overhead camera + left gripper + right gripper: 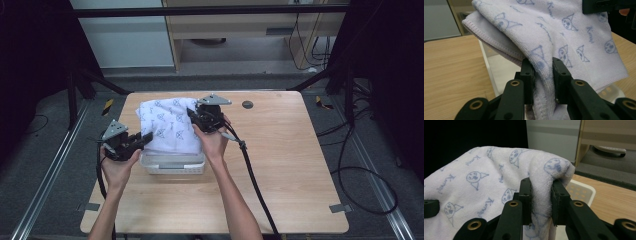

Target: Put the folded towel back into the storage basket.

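Note:
A white towel (167, 125) with blue cat faces hangs folded over a white plastic basket (175, 165) on the wooden table (280, 165). My left gripper (145, 138) is shut on the towel's near left edge, the cloth (544, 32) pinched between its jaws (543, 75). My right gripper (192, 115) is shut on the towel's far right edge; the fold (486, 180) bunches between its jaws (541, 195). Both hold the towel above the basket (580, 191).
A dark round hole (247, 104) sits in the table's far side. Black cables (255, 185) trail from the grippers across the table. Black frame bars (95, 80) stand at the table's far corners. A wooden cabinet (240, 25) stands behind.

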